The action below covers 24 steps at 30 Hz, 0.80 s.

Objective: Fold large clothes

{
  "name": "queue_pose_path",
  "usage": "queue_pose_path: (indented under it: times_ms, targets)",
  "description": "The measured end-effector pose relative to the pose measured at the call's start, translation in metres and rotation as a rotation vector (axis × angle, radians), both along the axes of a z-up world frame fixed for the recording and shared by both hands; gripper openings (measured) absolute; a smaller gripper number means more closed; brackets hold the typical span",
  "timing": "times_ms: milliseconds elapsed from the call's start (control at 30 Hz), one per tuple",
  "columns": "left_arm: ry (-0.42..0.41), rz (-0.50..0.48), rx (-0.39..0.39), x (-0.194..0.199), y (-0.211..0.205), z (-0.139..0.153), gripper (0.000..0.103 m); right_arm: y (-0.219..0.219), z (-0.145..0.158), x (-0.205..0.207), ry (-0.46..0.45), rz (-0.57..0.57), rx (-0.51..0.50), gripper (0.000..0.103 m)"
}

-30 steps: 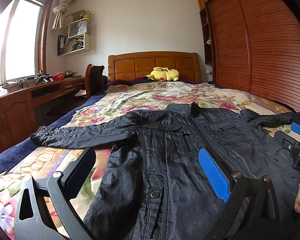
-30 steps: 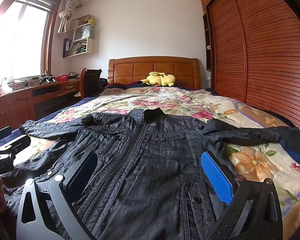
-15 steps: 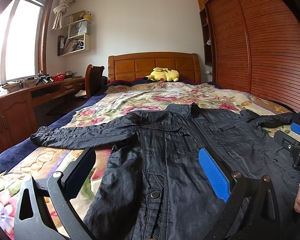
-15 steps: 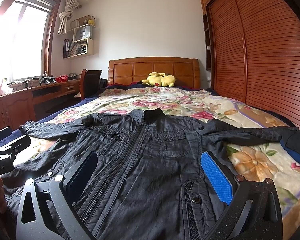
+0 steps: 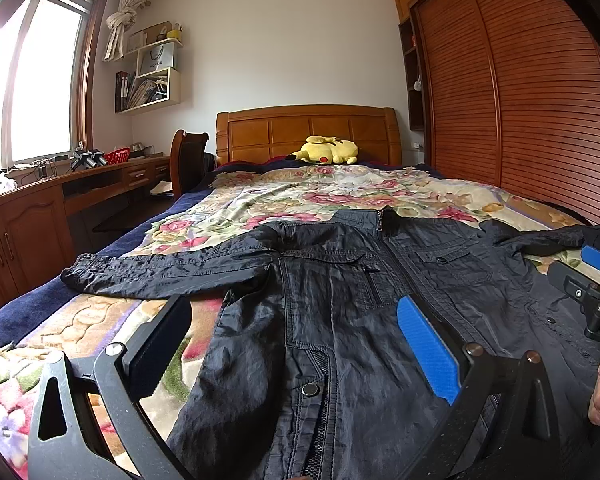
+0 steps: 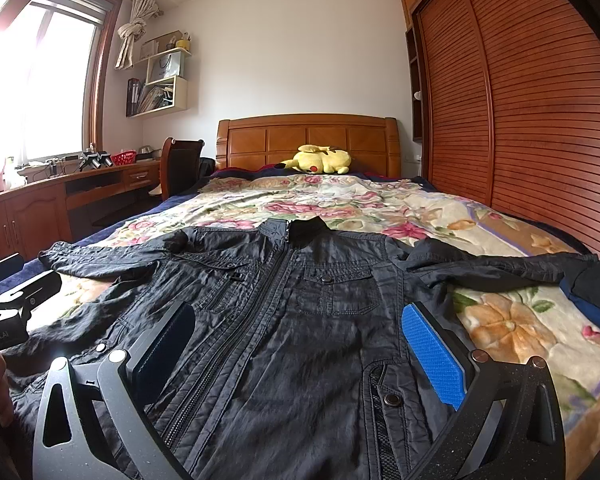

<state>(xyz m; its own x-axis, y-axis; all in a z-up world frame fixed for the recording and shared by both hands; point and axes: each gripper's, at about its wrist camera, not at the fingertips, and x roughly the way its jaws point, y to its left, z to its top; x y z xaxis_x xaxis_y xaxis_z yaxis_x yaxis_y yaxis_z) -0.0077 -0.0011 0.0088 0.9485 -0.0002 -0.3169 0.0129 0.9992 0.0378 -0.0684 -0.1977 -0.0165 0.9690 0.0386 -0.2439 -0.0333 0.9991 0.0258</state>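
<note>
A black jacket (image 5: 340,300) lies flat and zipped on the floral bedspread (image 5: 320,196), collar toward the headboard, both sleeves spread sideways. It also fills the right wrist view (image 6: 300,320). My left gripper (image 5: 296,332) is open and empty, hovering over the jacket's lower left side. My right gripper (image 6: 296,340) is open and empty over the jacket's lower right side. Each gripper shows at the edge of the other's view, the right one (image 5: 596,292) and the left one (image 6: 8,312).
A yellow plush toy (image 5: 324,150) lies by the wooden headboard (image 5: 308,132). A desk (image 5: 40,208) and chair (image 5: 188,160) stand left of the bed. A slatted wardrobe (image 5: 520,100) runs along the right. A dark blue item (image 6: 596,292) lies at the bed's right edge.
</note>
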Motion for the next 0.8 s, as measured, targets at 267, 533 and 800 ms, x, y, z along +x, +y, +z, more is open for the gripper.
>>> queue_pose_path:
  times_ms: [267,533,800]
  targets:
    - [-0.001,0.000,0.000,-0.0002,0.0001,-0.0001,0.103,-0.0002,-0.0001,0.0002,-0.001,0.000,0.001,0.103]
    - [-0.001,-0.001,0.000,-0.0009,0.0001,0.0006,0.103,-0.0005,-0.0003,0.0001,-0.001,0.000,0.001,0.103]
    - [-0.003,0.000,0.000,-0.0005,-0.0001,-0.0004,0.103,-0.0010,0.0001,-0.0008,-0.004,0.000,0.000,0.103]
